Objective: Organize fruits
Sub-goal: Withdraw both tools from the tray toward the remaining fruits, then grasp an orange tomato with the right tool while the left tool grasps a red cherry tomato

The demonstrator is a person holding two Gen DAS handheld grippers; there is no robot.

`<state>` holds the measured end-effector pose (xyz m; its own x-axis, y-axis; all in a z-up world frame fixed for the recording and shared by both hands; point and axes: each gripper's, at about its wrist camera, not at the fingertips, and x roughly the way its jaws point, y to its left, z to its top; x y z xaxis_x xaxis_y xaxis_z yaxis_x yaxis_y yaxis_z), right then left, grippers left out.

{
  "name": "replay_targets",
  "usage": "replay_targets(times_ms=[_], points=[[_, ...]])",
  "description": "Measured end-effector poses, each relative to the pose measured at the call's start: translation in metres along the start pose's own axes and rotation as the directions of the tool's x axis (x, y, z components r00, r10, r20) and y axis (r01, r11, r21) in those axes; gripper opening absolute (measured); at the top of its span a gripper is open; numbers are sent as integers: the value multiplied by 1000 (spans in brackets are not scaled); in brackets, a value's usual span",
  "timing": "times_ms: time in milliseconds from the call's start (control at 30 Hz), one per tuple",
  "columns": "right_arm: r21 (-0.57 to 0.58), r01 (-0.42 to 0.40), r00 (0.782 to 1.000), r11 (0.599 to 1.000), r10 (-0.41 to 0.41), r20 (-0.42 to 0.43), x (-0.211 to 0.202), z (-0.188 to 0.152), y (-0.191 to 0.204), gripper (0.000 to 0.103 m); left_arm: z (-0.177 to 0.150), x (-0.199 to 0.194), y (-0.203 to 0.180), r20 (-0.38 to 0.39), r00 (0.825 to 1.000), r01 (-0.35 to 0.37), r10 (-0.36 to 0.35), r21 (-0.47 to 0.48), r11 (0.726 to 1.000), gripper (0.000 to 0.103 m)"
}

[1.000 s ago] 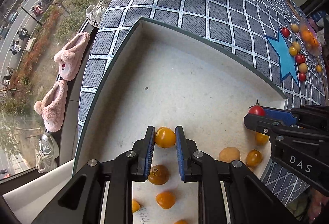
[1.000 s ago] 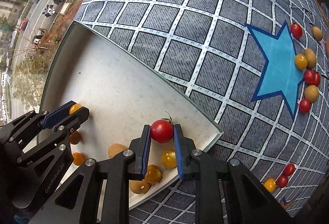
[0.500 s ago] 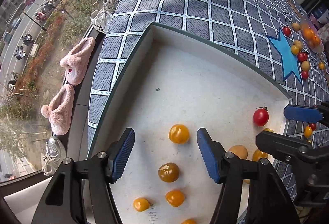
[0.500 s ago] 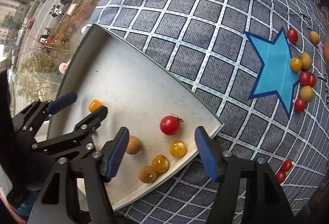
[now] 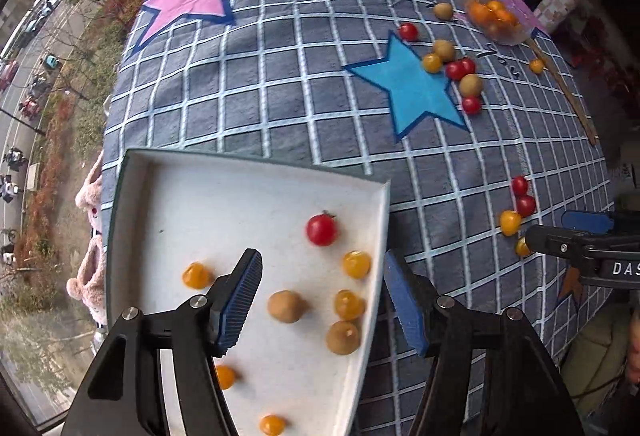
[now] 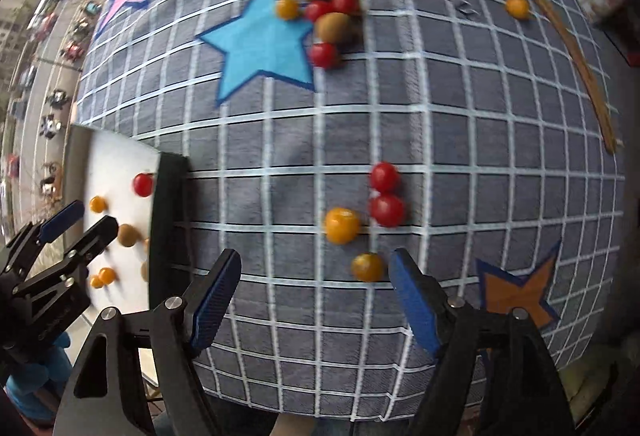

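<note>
A white tray point(image 5: 224, 196) sits at the table's near left edge and holds a red tomato point(image 5: 321, 230), several orange tomatoes such as one point(image 5: 356, 264) and brown fruits like one point(image 5: 285, 307). My left gripper point(image 5: 322, 296) is open and empty above the tray's right side. My right gripper point(image 6: 314, 286) is open and empty over the cloth, near an orange tomato point(image 6: 367, 267), another orange one point(image 6: 341, 225) and two red tomatoes point(image 6: 386, 211). The tray also shows in the right wrist view point(image 6: 120, 156). A fruit cluster point(image 6: 324, 16) lies by the blue star.
The table wears a grey checked cloth point(image 5: 300, 96) with pink, blue and orange stars. A clear bowl of orange fruit point(image 5: 494, 16) and a wooden stick point(image 5: 560, 80) lie at the far right. A window and street lie left of the tray.
Both grippers opened and let their fruits go into the tray, the left an orange tomato, the right a red one. The right gripper then swung right over the cloth; the left pulled back.
</note>
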<state>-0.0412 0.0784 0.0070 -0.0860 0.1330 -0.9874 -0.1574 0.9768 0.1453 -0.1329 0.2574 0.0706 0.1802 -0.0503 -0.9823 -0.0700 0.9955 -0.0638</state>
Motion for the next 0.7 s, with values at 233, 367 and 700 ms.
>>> replay_targets(times_ms=[233, 367, 700], points=[[128, 8, 997, 992, -17, 70, -9, 29, -58, 79, 45, 16, -51, -9, 999, 36, -35, 38, 999, 64], [177, 21, 994, 984, -39, 98, -13, 58, -94, 80, 63, 35, -75, -26, 999, 27, -26, 57, 998, 64], [136, 47, 987, 990, -67, 143, -3, 154, -135, 79, 96, 80, -99, -82, 997, -10, 4, -81, 997, 64]])
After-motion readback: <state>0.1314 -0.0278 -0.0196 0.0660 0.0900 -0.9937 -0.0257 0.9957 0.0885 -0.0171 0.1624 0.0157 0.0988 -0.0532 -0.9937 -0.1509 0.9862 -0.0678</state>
